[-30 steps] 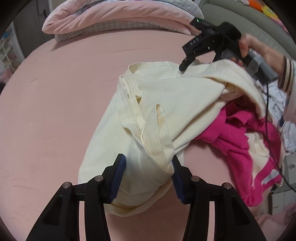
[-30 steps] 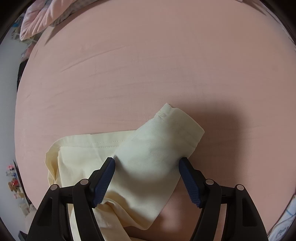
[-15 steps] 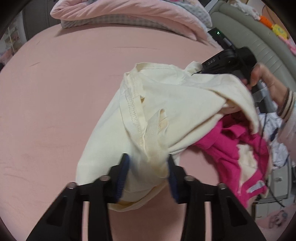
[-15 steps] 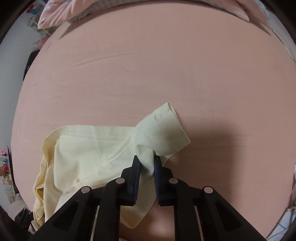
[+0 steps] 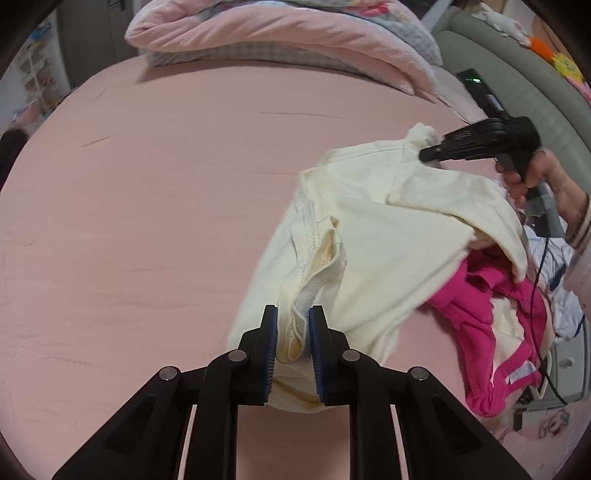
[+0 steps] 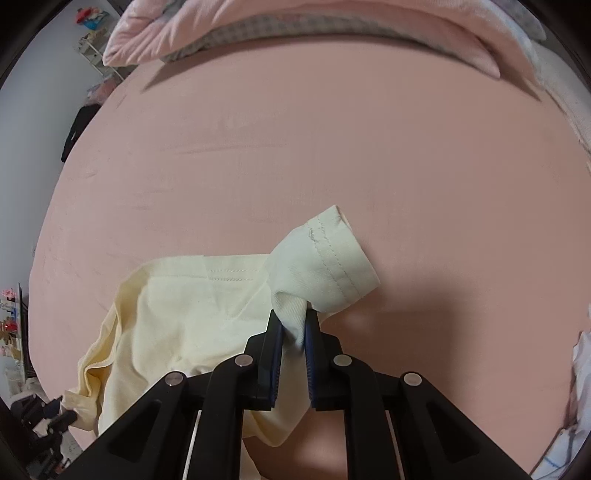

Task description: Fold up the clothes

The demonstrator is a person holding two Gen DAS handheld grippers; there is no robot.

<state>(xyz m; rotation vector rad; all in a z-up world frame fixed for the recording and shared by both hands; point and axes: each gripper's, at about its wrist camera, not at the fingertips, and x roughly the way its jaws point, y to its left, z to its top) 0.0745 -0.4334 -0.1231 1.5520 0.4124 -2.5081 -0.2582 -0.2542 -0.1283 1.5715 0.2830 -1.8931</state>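
Left wrist view: the left gripper (image 5: 292, 321) has just been closing, and its blue pads now clamp a bunched, stitched edge of the cream shirt (image 5: 373, 251). The shirt stretches up and to the right over the pink bedsheet (image 5: 147, 221), its far end pinched by the right gripper (image 5: 424, 157), which a hand (image 5: 532, 177) grips by the handle. Beneath the shirt's right side lies a magenta garment (image 5: 491, 325), crumpled at the edge of the bed. A folded pink duvet (image 5: 280, 33) sits at the far end.

Right wrist view: the right gripper (image 6: 293, 325) has closed within the last second and is clamped on a sleeve of the cream shirt (image 6: 177, 314) — the hemmed cuff (image 6: 340, 258) sticks out past the fingertips, lifted off the pink bedsheet (image 6: 332, 147). The rest of the shirt trails down to the left; at the lower left corner a dark shape shows beside the cloth — possibly the other gripper, though it is too dim to tell.
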